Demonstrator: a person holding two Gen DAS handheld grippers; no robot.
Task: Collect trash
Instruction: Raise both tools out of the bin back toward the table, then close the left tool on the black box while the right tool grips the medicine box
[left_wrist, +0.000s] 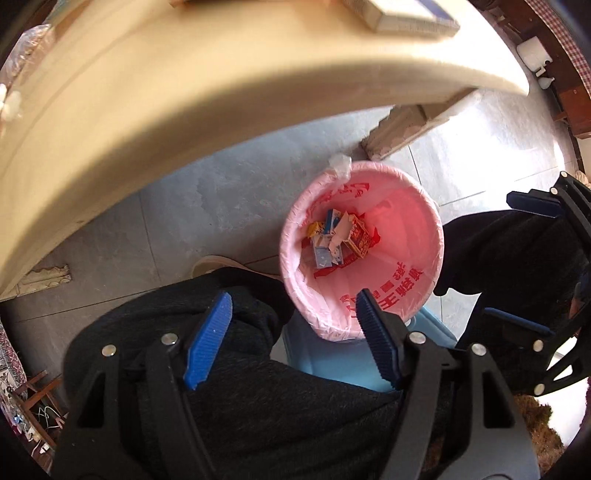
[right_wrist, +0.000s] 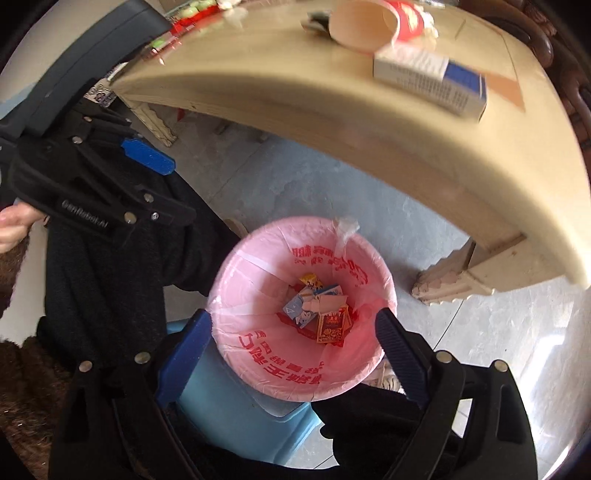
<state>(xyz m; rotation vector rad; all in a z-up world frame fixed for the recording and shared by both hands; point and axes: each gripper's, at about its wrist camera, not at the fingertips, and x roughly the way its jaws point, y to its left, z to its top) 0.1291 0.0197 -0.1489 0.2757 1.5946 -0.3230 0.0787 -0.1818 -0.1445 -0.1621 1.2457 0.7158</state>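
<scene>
While both grippers hang empty above the bin, stock stands as follows, largest item first:

- Table (right_wrist: 424, 155): pale wooden top, above and behind the bin. It carries items not yet cleared, so the job reads as part done.
- Bin (left_wrist: 424, 206): pink bag lining with red print, standing on the grey tiled floor beside the table leg and against a light blue stool (right_wrist: 229, 398). Holds the trash collected so far.
- Paper cup (right_wrist: 373, 22): red and cream, lying on its side on the tabletop. Likely next to go.
- White-and-blue box (right_wrist: 428, 81): on the tabletop near the edge, just beside the cup. Whether it is trash, cannot tell.
- Left gripper (left_wrist: 291, 325): jaws apart, nothing between the blue pads.
- Right gripper (right_wrist: 295, 350): jaws spread wide, nothing held.
- Small cartons and wrappers (left_wrist: 336, 240): a red packet, blue-and-white cartons, a yellow wrapper, heaped at the bottom of the bin.
</scene>
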